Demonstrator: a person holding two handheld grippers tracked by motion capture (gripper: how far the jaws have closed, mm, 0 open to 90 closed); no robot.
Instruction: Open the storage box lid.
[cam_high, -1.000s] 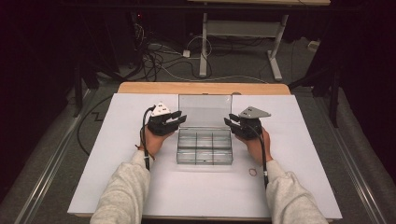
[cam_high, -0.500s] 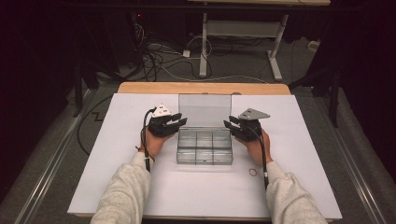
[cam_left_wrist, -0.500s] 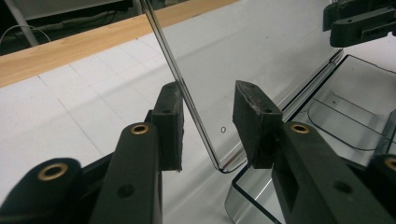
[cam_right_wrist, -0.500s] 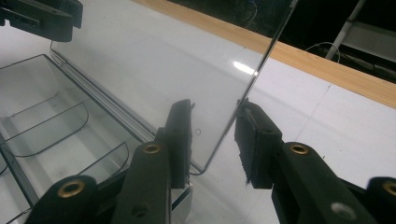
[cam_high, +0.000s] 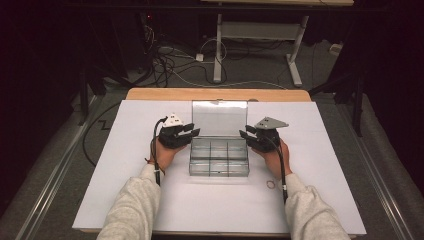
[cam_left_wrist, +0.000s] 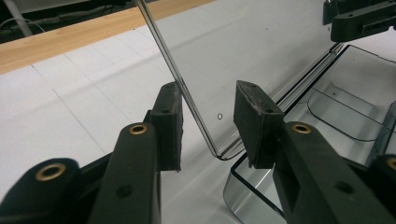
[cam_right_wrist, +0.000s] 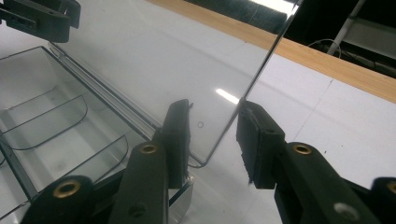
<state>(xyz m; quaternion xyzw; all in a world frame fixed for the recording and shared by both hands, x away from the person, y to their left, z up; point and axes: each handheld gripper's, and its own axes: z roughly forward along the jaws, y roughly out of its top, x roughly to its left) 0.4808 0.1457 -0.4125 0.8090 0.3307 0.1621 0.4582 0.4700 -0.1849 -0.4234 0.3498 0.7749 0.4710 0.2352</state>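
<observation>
A clear plastic compartment box (cam_high: 218, 159) lies on the white table, and its lid (cam_high: 220, 117) stands upright at the back. My left gripper (cam_high: 192, 132) is at the lid's left edge and my right gripper (cam_high: 245, 134) at its right edge. In the left gripper view the lid (cam_left_wrist: 243, 51) runs down between my left gripper's (cam_left_wrist: 208, 121) spread pads, with a gap at the right pad. In the right gripper view the lid (cam_right_wrist: 154, 60) edge stands between my right gripper's (cam_right_wrist: 212, 128) pads, which have just been opening. The box's compartments (cam_right_wrist: 42, 116) hold nothing.
A small ring (cam_high: 270, 184) lies on the white table (cam_high: 330, 150) near my right wrist. A wooden strip (cam_high: 217, 94) borders the table's far side. Beyond it, cables and a desk frame (cam_high: 260, 30) stand on the dark floor.
</observation>
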